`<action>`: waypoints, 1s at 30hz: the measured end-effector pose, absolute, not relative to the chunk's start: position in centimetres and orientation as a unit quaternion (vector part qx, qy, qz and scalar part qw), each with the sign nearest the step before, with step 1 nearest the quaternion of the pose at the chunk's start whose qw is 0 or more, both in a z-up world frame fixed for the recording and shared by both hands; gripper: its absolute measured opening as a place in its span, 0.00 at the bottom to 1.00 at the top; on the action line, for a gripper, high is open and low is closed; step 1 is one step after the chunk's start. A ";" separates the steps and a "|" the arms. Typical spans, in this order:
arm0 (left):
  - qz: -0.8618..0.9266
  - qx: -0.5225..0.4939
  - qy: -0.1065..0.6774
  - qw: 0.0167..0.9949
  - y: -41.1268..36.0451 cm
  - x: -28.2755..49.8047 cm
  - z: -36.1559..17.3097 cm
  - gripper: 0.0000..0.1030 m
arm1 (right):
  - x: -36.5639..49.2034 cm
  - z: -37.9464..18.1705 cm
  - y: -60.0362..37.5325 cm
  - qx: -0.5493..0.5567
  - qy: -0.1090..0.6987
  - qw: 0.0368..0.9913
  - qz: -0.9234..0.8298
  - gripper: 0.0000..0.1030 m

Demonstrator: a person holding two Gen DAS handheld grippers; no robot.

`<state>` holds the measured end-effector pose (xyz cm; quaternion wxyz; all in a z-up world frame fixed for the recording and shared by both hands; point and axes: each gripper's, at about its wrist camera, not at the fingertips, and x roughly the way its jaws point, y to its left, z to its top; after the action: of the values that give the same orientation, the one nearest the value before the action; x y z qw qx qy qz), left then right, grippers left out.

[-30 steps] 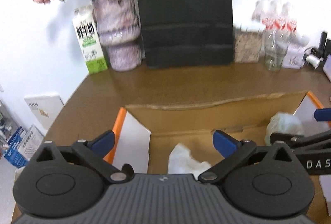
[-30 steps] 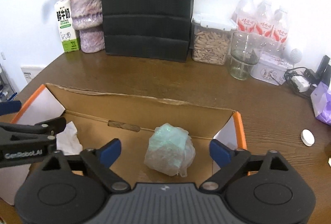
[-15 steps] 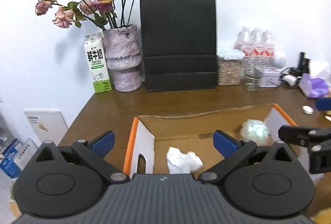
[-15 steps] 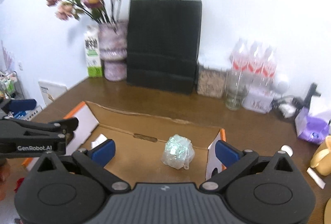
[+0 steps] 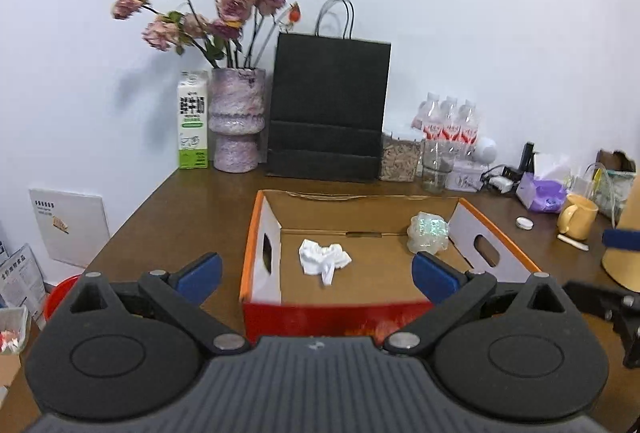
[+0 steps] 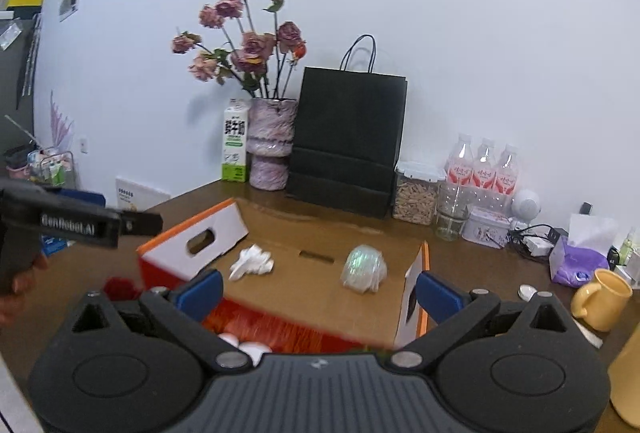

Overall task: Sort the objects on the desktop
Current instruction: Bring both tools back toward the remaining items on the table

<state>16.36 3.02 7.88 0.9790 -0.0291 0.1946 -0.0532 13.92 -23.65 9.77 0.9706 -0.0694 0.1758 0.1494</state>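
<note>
box (image 5: 496, 253): holds tissue wad (image 5: 324, 259) and wrapped ball (image 5: 427, 231)
my tongs: left gripper (image 5: 316, 269) and right gripper (image 6: 318, 291) both wide open, empty
step: between picks, I reckon
next: go for the cap (image 5: 524, 222) right of box

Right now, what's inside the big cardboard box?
Inside the cardboard box lie a crumpled white tissue and a shiny plastic-wrapped bundle, apart from each other. The floor nearest the camera is hidden behind the box's red front wall.
</note>
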 end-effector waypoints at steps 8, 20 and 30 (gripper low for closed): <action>-0.025 -0.018 0.155 0.987 3.5 9.5 5.0 1.00 | 7.7 5.4 -25.0 -0.032 0.196 0.971 0.131 1.00; 0.010 -0.040 0.198 0.979 5.1 4.3 1.4 1.00 | 3.6 2.1 -26.5 -0.009 0.229 0.967 0.109 1.00; 0.004 -0.026 0.211 0.977 4.4 4.7 0.9 1.00 | 4.0 2.3 -26.3 -0.004 0.229 0.968 0.104 1.00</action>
<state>4.69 4.35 0.88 0.9771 -0.0259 0.2113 0.0040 3.99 -26.35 2.25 0.9678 -0.0045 0.2291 0.1045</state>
